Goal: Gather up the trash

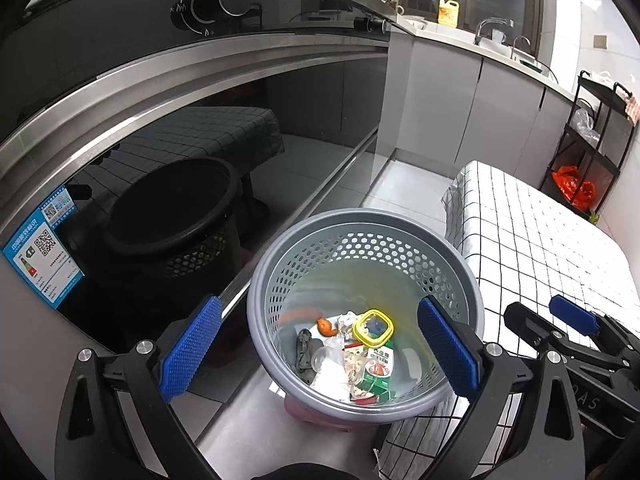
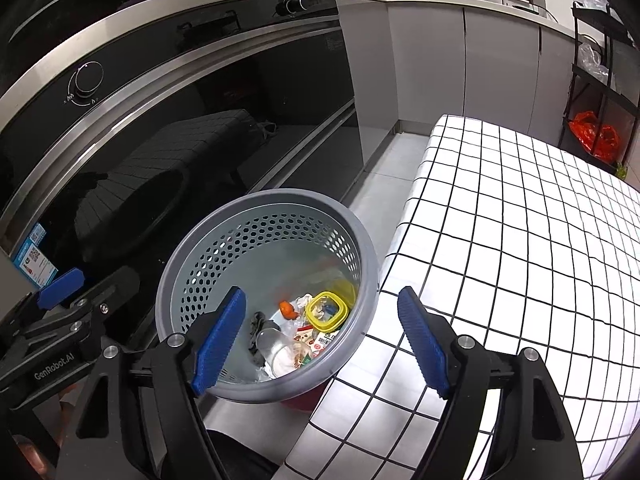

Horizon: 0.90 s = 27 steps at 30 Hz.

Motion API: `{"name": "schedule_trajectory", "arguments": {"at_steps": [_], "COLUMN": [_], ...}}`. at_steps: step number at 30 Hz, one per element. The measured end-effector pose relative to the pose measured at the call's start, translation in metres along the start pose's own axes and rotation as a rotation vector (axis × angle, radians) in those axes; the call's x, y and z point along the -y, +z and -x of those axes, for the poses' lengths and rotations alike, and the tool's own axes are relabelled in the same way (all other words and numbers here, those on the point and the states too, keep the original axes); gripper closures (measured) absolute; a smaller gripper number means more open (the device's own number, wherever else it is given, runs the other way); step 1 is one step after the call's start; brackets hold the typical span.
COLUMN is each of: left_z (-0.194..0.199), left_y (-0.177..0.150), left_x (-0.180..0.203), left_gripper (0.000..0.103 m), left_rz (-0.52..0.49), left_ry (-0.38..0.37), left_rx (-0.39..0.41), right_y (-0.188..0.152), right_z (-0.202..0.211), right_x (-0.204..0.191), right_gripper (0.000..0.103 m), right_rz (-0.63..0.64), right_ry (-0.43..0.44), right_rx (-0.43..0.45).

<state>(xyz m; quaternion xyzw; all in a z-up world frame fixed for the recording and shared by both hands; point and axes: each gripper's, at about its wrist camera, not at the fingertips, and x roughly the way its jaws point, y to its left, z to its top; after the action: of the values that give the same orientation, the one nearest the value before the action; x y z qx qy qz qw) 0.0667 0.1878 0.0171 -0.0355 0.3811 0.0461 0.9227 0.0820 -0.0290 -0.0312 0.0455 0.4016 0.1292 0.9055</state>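
Note:
A grey perforated trash basket [image 1: 264, 292] stands on the floor between the oven front and a table. It also shows in the right wrist view [image 2: 172, 280]. Inside lie a yellow-rimmed lid [image 1: 373, 325], a green carton [image 1: 376, 372], an orange scrap [image 1: 326, 326], crumpled wrappers and a clear jar [image 2: 276, 346]. My left gripper [image 1: 320, 352] is open and empty above the basket. My right gripper [image 2: 320, 340] is open and empty over the basket's right rim, and it shows at the right of the left wrist view [image 1: 576, 320].
A black glass oven front [image 1: 180, 184] with knobs is at the left. A table with a white grid cloth [image 2: 520, 220] is at the right. A black shelf rack with an orange bag [image 2: 596, 136] stands behind. Grey cabinets and a sink counter [image 1: 480, 40] are at the back.

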Motion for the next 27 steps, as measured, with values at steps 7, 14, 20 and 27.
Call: {"name": "schedule_trajectory", "arguments": {"at_steps": [7, 14, 20, 27], "left_z": [0.0012, 0.0011, -0.0001, -0.0001], "left_y": [0.0001, -0.0005, -0.0006, -0.0002], "left_x": [-0.0017, -0.0011, -0.0014, 0.0], "left_gripper": [0.007, 0.007, 0.007, 0.007], "left_rz": [0.011, 0.002, -0.001, -0.008], "left_ry": [0.007, 0.026, 0.033, 0.036], "left_rx": [0.0, 0.001, -0.008, -0.004], "right_y": [0.0005, 0.0002, 0.0009, 0.0005], "right_z": [0.002, 0.0013, -0.0003, -0.0004], "right_x": [-0.0014, -0.006, -0.0083, -0.0097], "right_gripper": [0.028, 0.028, 0.028, 0.028], "right_rz": [0.001, 0.017, 0.028, 0.035], "right_ry": [-0.009, -0.017, -0.016, -0.016], "right_rx": [0.007, 0.001, -0.003, -0.001]}}
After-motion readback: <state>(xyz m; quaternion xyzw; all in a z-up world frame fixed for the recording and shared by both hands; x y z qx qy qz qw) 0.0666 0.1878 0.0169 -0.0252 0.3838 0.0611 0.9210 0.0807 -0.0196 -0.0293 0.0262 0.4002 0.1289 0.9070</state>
